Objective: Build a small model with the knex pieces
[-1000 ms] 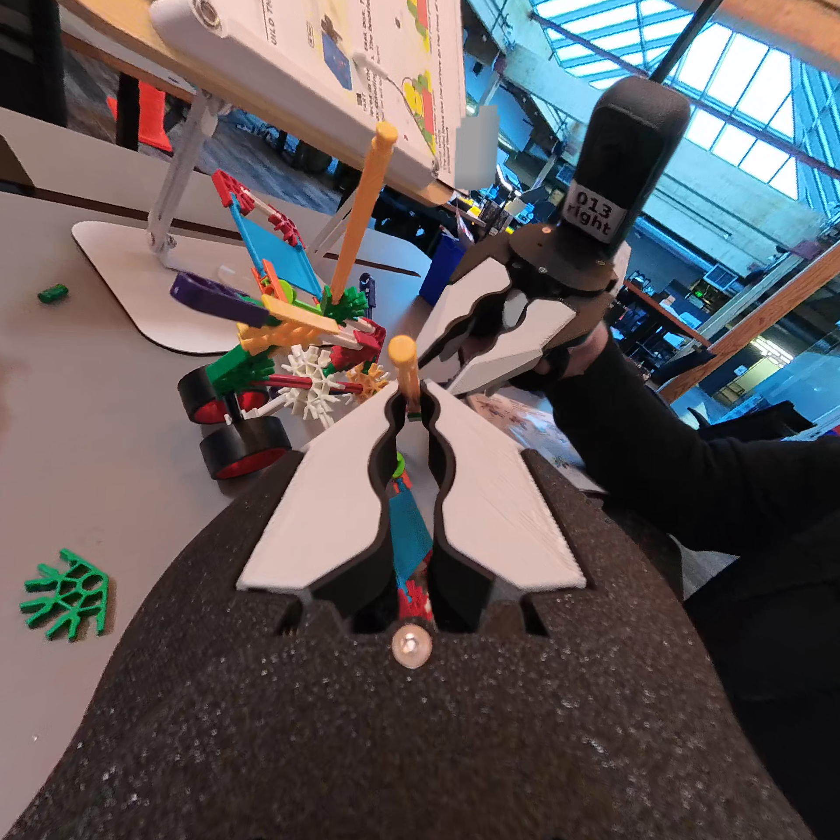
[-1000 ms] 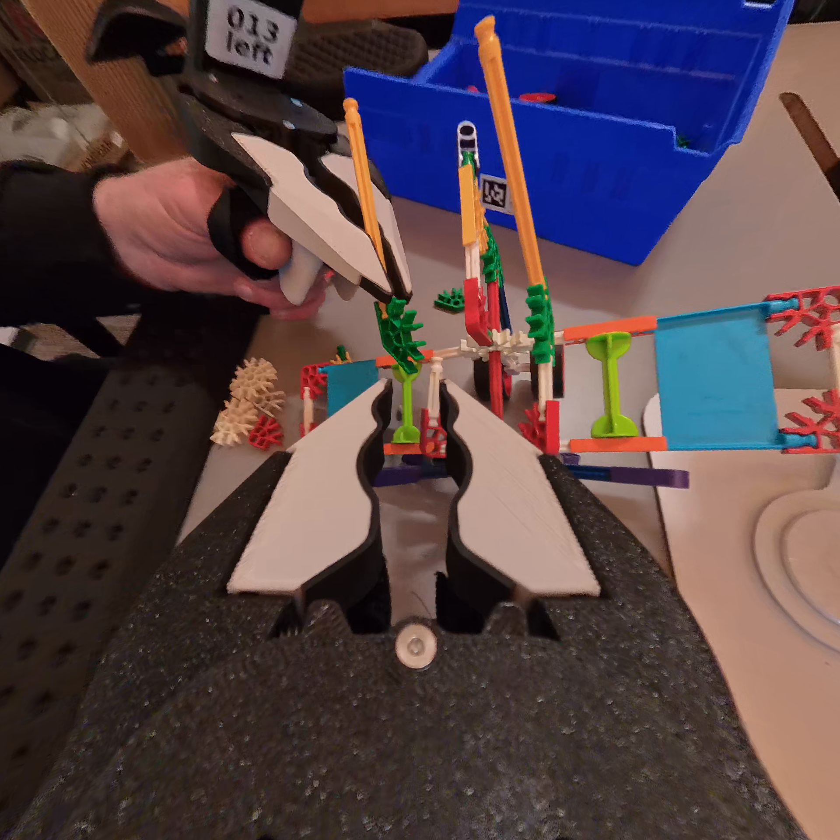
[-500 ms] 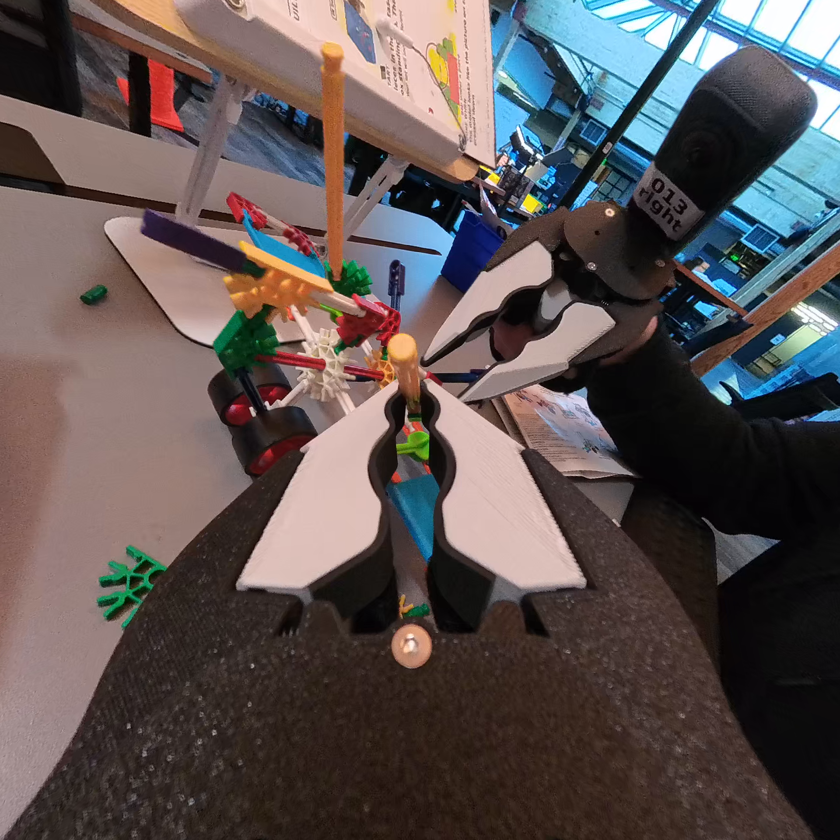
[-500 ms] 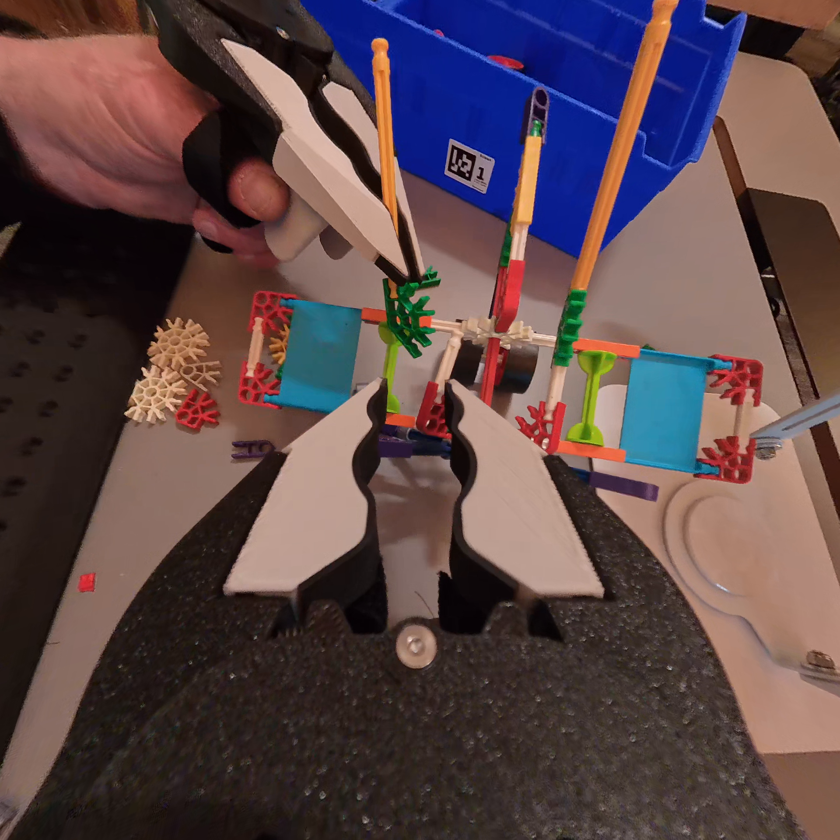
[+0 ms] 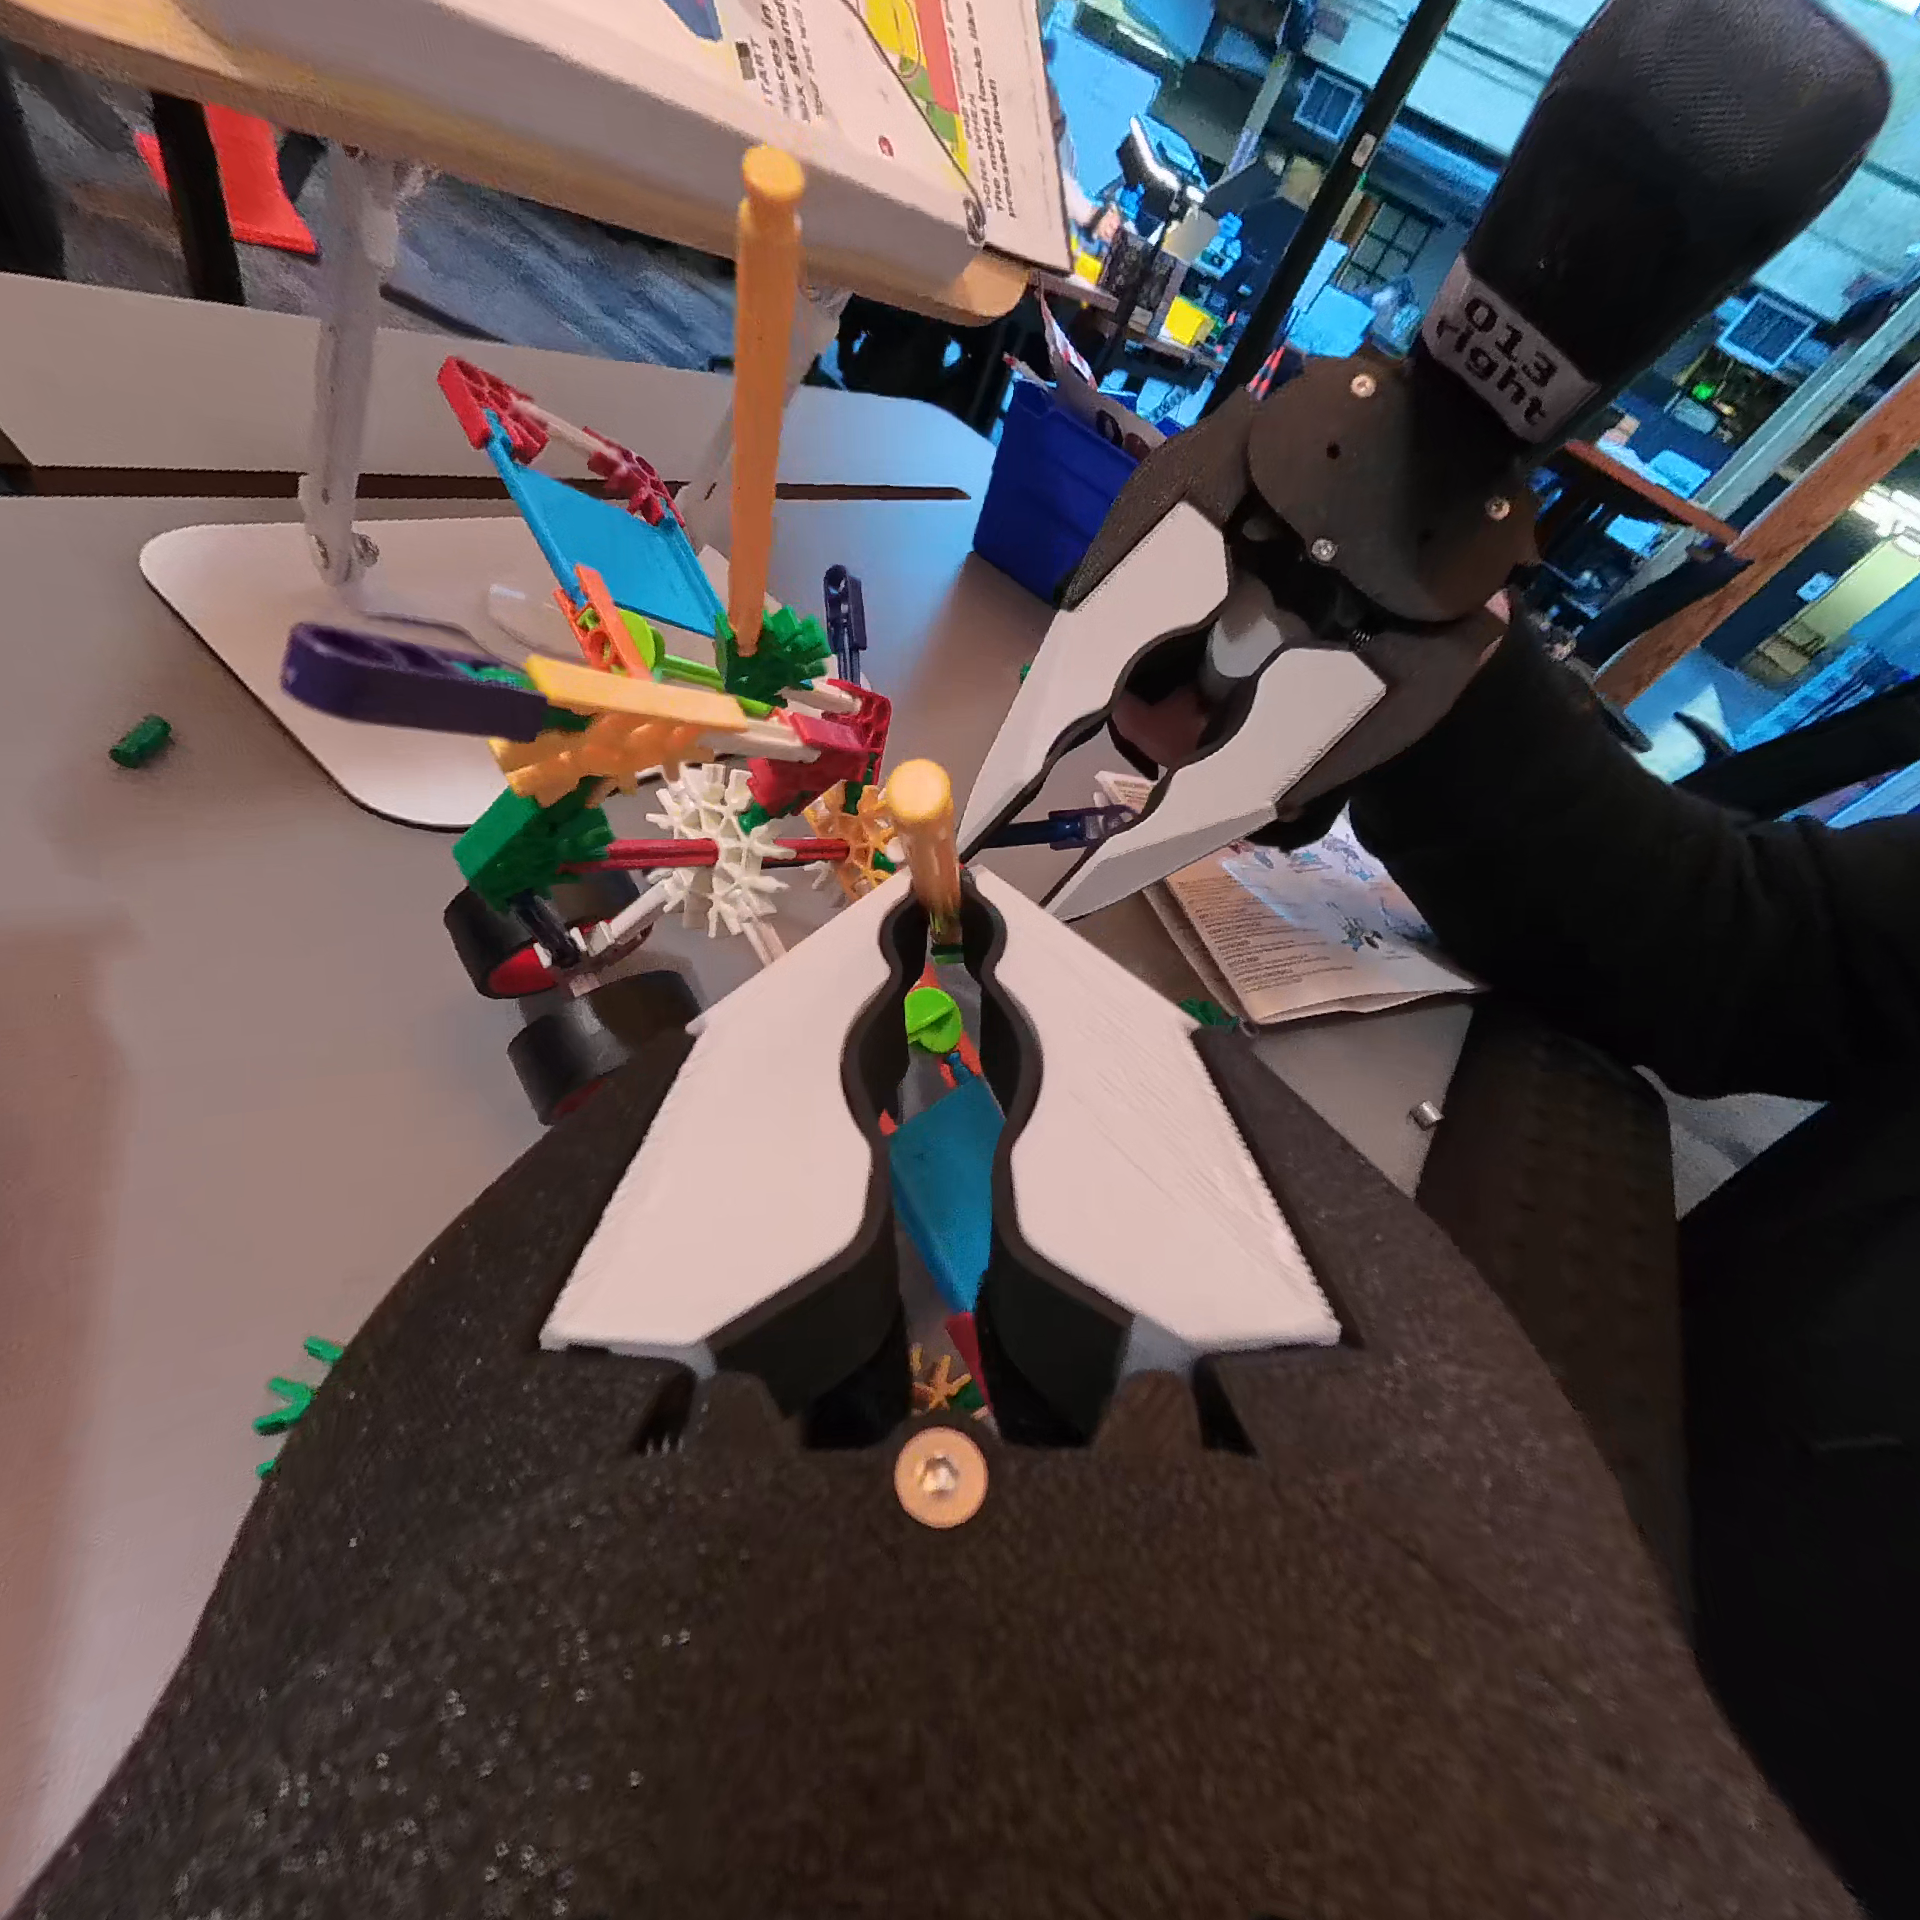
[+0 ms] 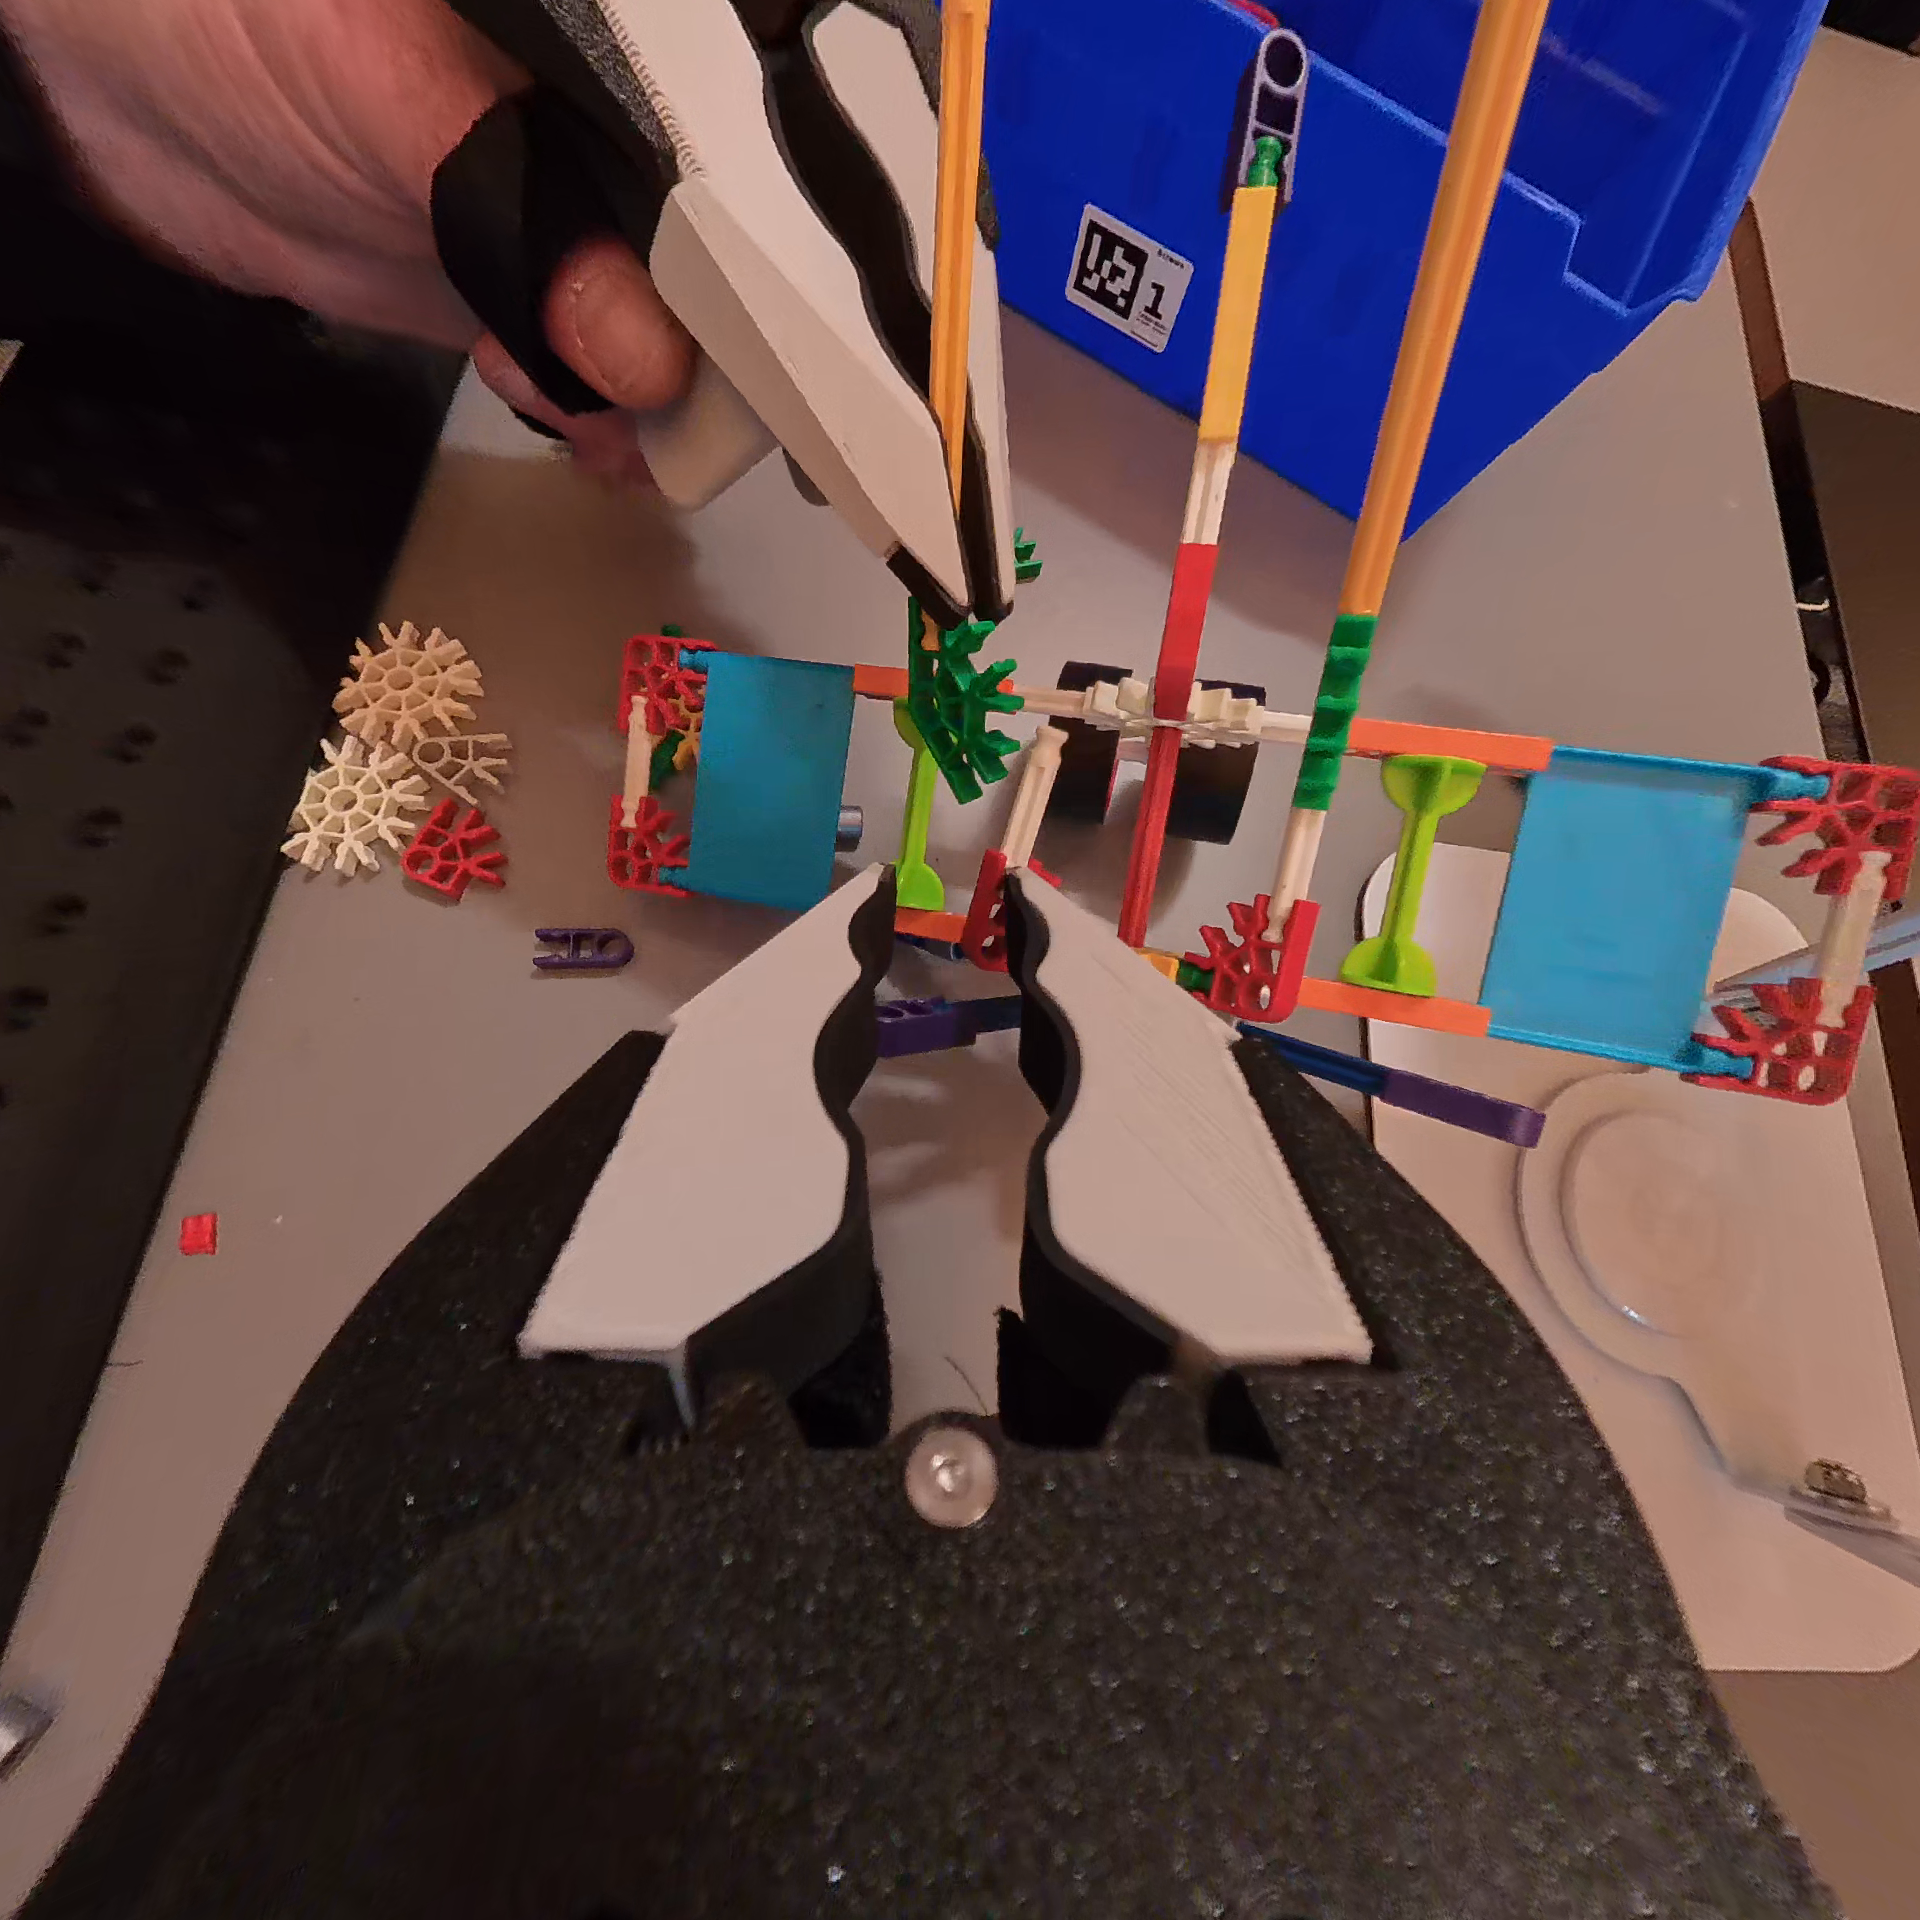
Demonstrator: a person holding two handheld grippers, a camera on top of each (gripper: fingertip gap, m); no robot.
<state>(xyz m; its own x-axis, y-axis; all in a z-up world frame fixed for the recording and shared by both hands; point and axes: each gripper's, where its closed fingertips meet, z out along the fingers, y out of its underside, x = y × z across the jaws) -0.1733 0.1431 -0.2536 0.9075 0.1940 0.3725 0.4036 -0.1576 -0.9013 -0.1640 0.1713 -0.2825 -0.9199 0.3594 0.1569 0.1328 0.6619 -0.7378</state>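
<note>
The left gripper (image 6: 961, 592) angles down from the upper left, clamped on an upright orange rod (image 6: 954, 239) above the toy model (image 6: 1164, 810) on the table (image 6: 312, 1091). The right gripper (image 6: 945, 904), its jaws parted and holding nothing, points level at the model's near edge.

A toy model (image 6: 1164, 800) of rods and connectors stands on the table (image 6: 436, 1091), a bin (image 6: 1455, 260) behind it. Two long rods rise from the model, the left one (image 6: 951, 260) clamped between the tips of the left gripper (image 6: 961, 592), just above a fan-shaped connector (image 6: 961, 717). The right gripper (image 6: 945, 904), jaws apart, sits before the model's near edge. Loose connectors (image 6: 400, 753) lie together on the table to the model's left. To its right, part of the model overhangs a stand's flat base (image 6: 1662, 1351). In the left wrist view, a booklet (image 5: 1288, 925) lies on the table below the right gripper.
</note>
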